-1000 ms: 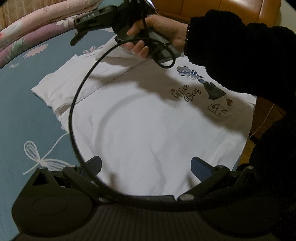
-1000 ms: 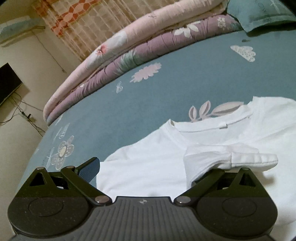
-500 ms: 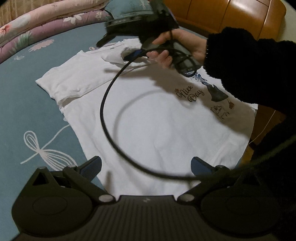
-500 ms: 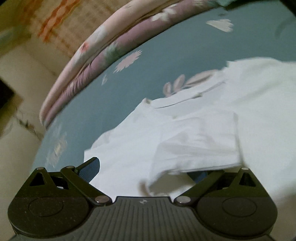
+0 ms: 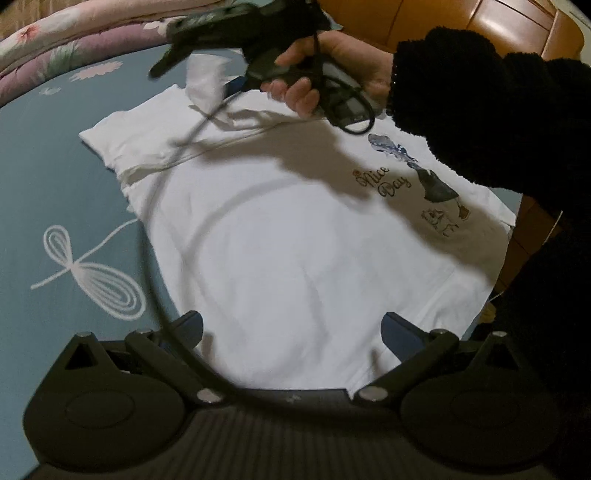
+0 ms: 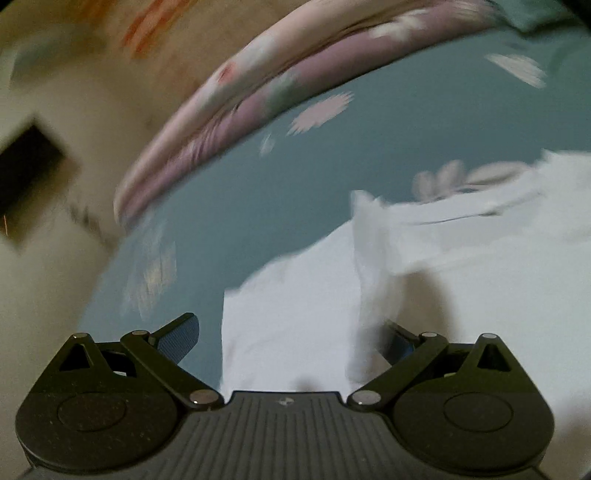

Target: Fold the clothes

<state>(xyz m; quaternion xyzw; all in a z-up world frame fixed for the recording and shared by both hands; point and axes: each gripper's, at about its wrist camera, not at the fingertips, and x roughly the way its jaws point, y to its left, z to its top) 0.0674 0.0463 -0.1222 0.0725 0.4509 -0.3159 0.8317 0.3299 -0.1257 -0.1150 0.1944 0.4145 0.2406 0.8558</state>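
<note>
The white printed T-shirt [image 5: 288, 236] covers most of the near part of the teal patterned bedspread [image 5: 48, 192], leaving bare cover open along the shirt's left side. A rolled pink and purple floral quilt [image 5: 70, 40] walls off the bed's far edge. An orange wooden headboard [image 5: 461, 22] closes the far right corner. A black looping cable [image 5: 147, 236] arcs over the shirt's left half. A black fleece sleeve [image 5: 491, 110] blocks the right edge.
</note>
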